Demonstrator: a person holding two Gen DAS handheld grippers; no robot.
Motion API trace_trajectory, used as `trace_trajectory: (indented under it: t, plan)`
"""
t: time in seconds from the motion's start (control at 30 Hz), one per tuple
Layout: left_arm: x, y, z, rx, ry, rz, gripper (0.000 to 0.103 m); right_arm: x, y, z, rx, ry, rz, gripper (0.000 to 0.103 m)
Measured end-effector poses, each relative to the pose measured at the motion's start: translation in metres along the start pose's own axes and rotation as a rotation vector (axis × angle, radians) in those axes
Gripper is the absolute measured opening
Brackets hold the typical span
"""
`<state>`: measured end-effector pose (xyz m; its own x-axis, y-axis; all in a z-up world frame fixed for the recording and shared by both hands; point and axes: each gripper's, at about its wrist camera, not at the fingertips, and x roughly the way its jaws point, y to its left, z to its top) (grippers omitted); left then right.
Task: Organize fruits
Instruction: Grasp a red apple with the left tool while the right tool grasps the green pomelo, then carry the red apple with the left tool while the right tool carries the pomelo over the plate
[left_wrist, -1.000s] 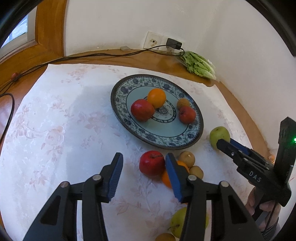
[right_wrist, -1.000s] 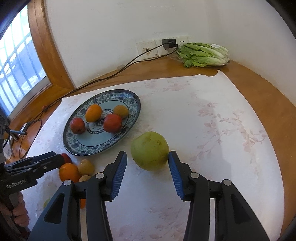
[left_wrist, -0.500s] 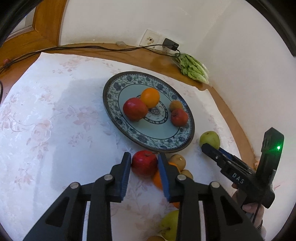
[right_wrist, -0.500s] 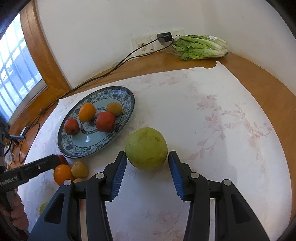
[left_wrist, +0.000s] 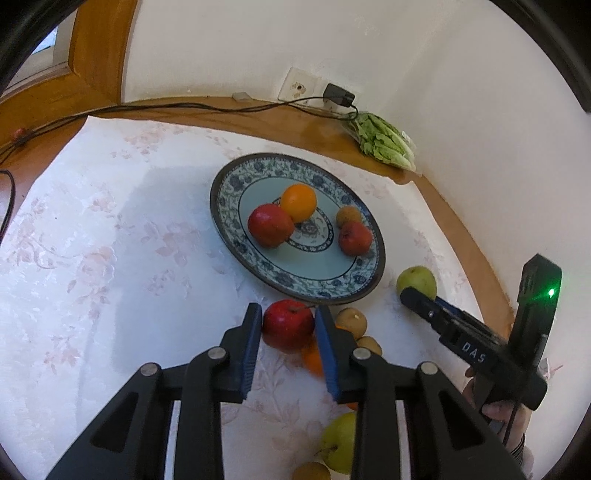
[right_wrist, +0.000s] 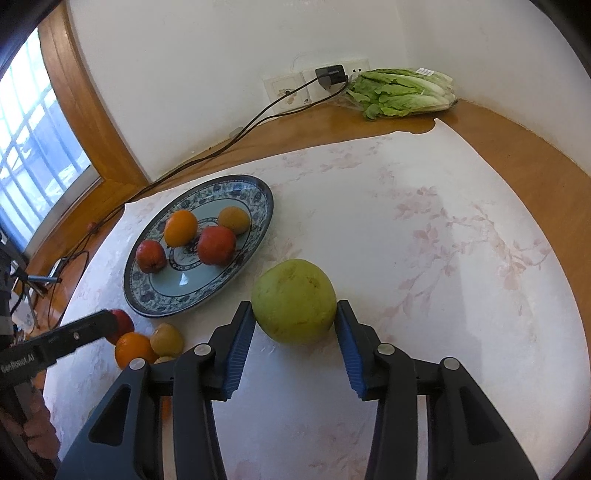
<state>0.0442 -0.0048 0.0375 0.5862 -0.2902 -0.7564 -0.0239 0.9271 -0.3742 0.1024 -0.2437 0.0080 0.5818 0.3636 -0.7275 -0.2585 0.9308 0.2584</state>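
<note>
Fruits: glossy round red apple (left_wrist: 288, 322) (apparently) pinched by left gripper (left_wrist: 287, 322).

Bagged lettuce (right_wrist: 402, 92) lies by the wall sockets (right_wrist: 288, 90) (charger (right_wrist: 331, 76) plugged in).

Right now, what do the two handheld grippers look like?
Both are black plastic with silver pivot bolts and ribbed blue pads on the jaws. The right gripper carries white "DAS" lettering, a green light and a thin cable; the left gripper reads "GenRobot.AI".

I count one plate (left_wrist: 369, 236) holding four fruits: two red apples (left_wrist: 270, 225), one orange (left_wrist: 298, 202), one small brown fruit (left_wrist: 348, 216). One head of lettuce (right_wrist: 402, 92) lies apart.
</note>
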Motion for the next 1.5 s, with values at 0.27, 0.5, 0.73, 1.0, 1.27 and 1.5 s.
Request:
trace_trajectory:
  t: [0.27, 0.5, 0.73, 1.0, 1.27, 1.5]
  plan:
    - [-0.012, -0.006, 0.009, 0.032, -0.048, 0.032, 0.031, -0.015, 0.008, 0.001, -0.016, -0.019, 0.026, 0.045]
    - [-0.005, -0.013, 0.024, 0.078, -0.065, 0.07, 0.031, -0.026, 0.019, 0.003, -0.034, -0.022, 0.047, 0.045]
    - [0.013, -0.014, 0.032, 0.107, -0.054, 0.104, 0.031, -0.031, 0.031, 0.006, -0.071, -0.022, 0.05, 0.045]
    - [0.028, -0.009, 0.037, 0.112, -0.053, 0.12, 0.031, -0.026, 0.039, 0.01, -0.092, -0.009, 0.044, 0.045]
    - [0.036, -0.009, 0.039, 0.136, -0.076, 0.14, 0.031, -0.016, 0.049, 0.011, -0.107, 0.009, 0.057, 0.045]
    - [0.041, -0.004, 0.042, 0.111, -0.073, 0.128, 0.032, -0.01, 0.061, 0.013, -0.129, 0.007, 0.074, 0.045]
